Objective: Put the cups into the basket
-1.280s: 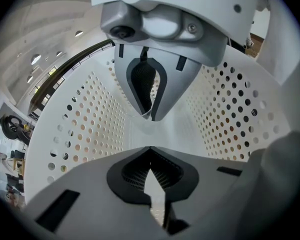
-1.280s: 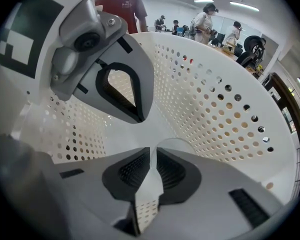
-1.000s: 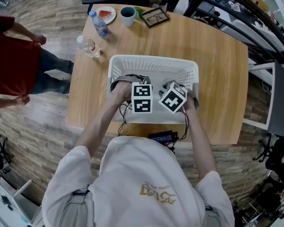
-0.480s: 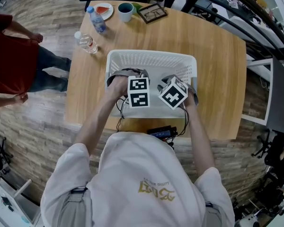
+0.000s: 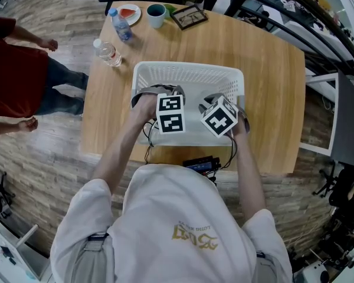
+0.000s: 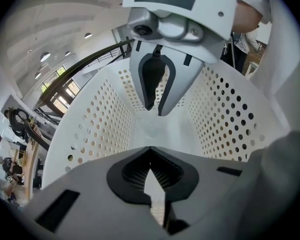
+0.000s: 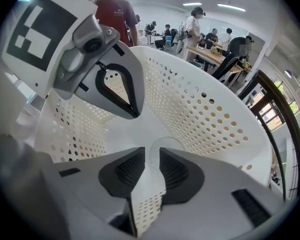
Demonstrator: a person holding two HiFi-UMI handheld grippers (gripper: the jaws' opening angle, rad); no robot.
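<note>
Angled steeply into the basket (image 5: 189, 76), left tongs (image 6: 150, 156) sit shut, right tongs (image 7: 152, 154) parted (just opened), both empty.

Wooden table (image 5: 271, 69) bears basket (image 5: 189, 70), bottles (image 5: 110, 53), cup (image 5: 156, 14), plate (image 5: 130, 13), frame (image 5: 190, 17).

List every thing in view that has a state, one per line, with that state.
left gripper: jaws shut, nothing held, inside the basket.
right gripper: jaws apart, just been opening, nothing between them.
basket: upright on the table, both grippers in it.
teal cup: upright, outside the basket.
blue-label bottle: standing, capped.
clear bottle: standing, capped.
</note>
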